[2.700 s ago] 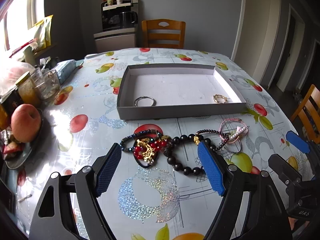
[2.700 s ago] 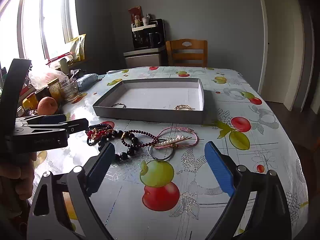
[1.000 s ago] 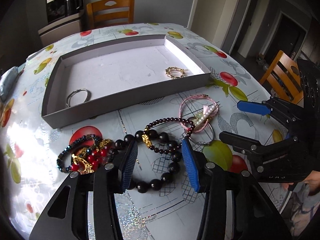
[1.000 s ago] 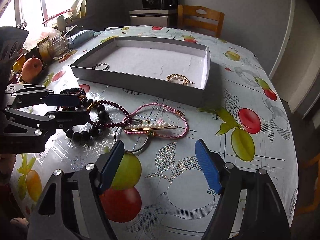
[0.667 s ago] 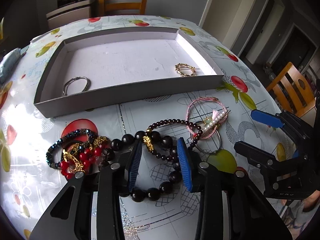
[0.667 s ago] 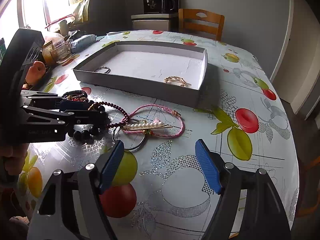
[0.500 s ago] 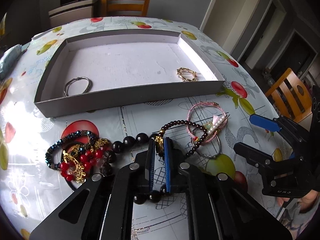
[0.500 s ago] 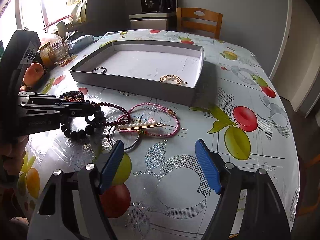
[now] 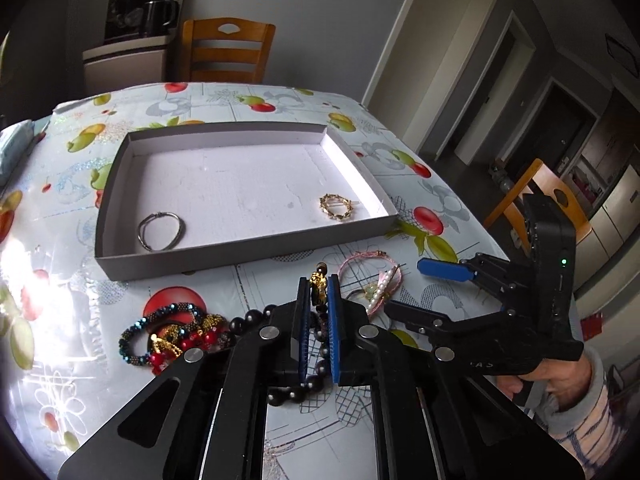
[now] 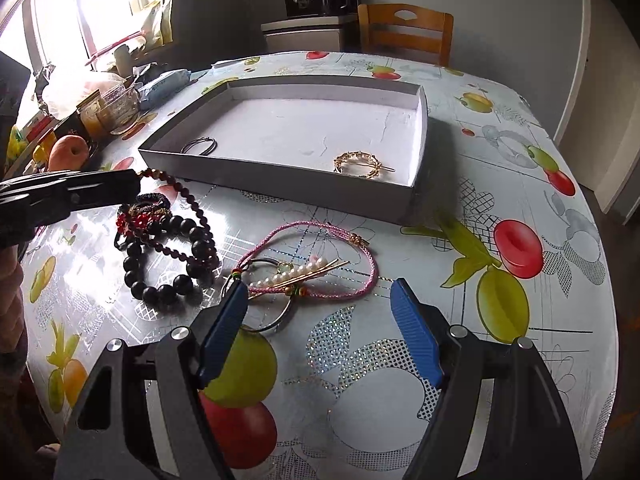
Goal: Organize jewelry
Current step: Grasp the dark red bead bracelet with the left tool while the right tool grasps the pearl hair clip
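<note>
My left gripper [image 9: 318,292] is shut on a dark maroon bead bracelet [image 10: 192,208] by its gold charm [image 9: 319,280] and lifts it; the strand hangs down onto the table. It shows in the right wrist view [image 10: 128,186] at the left. My right gripper [image 10: 316,300] is open, just in front of a pink cord bracelet [image 10: 332,236], a pearl hair pin [image 10: 304,270] and a silver ring [image 10: 276,312]. A big black bead bracelet [image 10: 160,264] lies beside them. The grey tray [image 9: 248,256] holds a silver bangle [image 9: 160,230] and a gold clip [image 9: 336,206].
A blue bead bracelet and a red and gold piece [image 9: 172,334] lie left of my left gripper. Jars, an apple [image 10: 68,152] and bags crowd the table's left edge. A wooden chair [image 9: 226,52] stands behind the table, another [image 9: 536,200] at the right.
My left gripper closed on the maroon bracelet and has lifted its charm end off the table. My right gripper came closer to the pink bracelet and stays open.
</note>
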### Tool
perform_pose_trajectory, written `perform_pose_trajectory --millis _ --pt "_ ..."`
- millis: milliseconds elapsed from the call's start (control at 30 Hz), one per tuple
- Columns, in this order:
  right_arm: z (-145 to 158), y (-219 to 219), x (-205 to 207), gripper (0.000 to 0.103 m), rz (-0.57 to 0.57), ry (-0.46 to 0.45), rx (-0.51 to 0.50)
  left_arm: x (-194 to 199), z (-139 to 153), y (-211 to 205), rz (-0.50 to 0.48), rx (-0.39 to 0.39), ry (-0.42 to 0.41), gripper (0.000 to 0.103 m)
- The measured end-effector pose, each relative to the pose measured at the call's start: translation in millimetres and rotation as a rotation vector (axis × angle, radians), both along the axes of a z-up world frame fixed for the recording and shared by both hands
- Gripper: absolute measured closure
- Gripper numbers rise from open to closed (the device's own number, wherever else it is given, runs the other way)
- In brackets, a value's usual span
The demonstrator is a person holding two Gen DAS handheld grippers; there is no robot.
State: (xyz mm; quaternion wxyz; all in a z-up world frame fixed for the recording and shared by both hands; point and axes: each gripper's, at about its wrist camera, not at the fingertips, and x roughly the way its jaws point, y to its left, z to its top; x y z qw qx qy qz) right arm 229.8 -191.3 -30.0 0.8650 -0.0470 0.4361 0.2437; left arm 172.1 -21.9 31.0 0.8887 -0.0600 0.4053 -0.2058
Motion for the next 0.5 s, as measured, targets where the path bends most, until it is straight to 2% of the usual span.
perform_pose_trajectory --millis 233,400,500 --pt "-6 1 7 0.035 0.000 0.033 0.036 -4 14 25 0.036 0.000 -0.041 0.094" --pt "-2 7 8 0.036 0.016 0.032 0.052 -3 13 38 0.055 -0.006 -0.043 0.094" --pt "-3 10 13 0.040 0.006 0.051 0.050 -4 11 39 0.053 -0.002 -0.039 0.094"
